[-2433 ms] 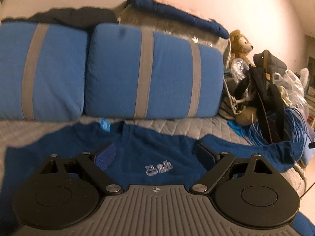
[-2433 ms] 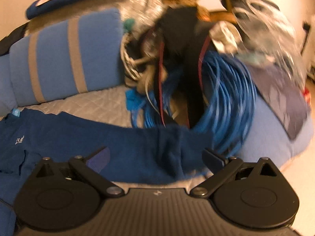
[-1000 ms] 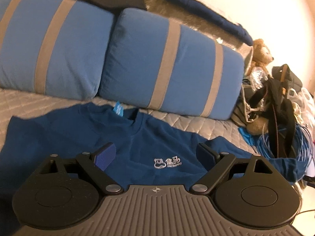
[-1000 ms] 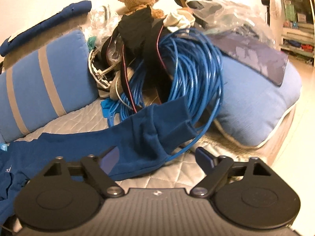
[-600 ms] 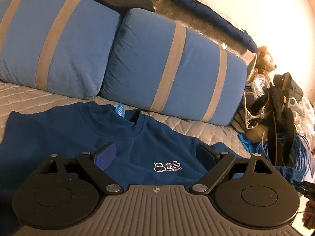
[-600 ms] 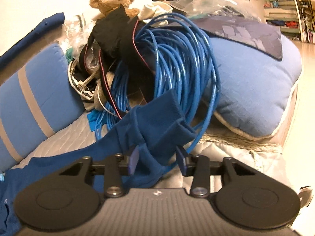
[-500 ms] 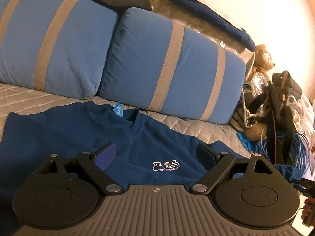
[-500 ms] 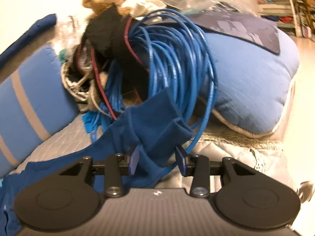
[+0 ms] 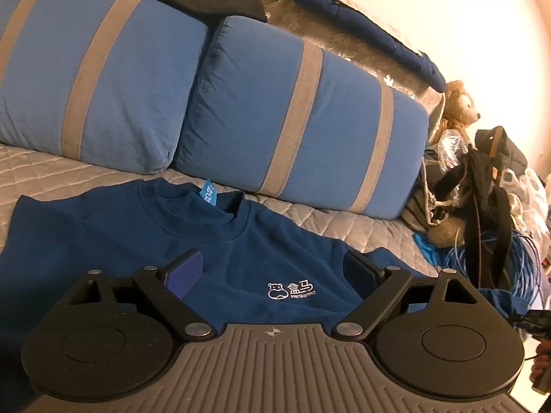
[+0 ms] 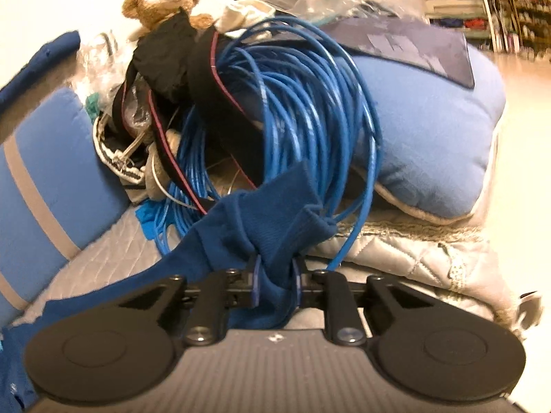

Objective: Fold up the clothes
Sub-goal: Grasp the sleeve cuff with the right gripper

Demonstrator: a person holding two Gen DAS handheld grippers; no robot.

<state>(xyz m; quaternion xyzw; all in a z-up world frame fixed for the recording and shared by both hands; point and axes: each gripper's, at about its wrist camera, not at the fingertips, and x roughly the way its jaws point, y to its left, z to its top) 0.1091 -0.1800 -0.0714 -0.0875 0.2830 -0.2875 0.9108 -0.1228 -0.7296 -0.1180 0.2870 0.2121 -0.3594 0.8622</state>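
Observation:
A dark blue sweatshirt (image 9: 113, 230) with a small white chest logo lies front-up on the grey quilted bed (image 9: 44, 161), collar toward the pillows. My left gripper (image 9: 270, 268) hovers open over its chest, nothing between the fingers. The sweatshirt's right sleeve (image 10: 265, 220) stretches toward a coil of blue cable. My right gripper (image 10: 275, 284) is shut on that sleeve near the cuff, the cloth bunched between the pads. The cuff end rests against the cable loops.
Two blue pillows (image 9: 292, 130) with grey stripes line the back of the bed. A blue cable coil (image 10: 303, 110), black straps, a teddy bear (image 10: 162, 0) and plastic bags pile up at the right. A light blue cushion (image 10: 437, 130) lies beyond the coil. Folded dark clothes (image 9: 361, 34) sit on the headboard.
My right gripper has closed fully on the sleeve cuff, which was loose between half-closed fingers half a second ago. The left gripper has shifted only slightly and stays open.

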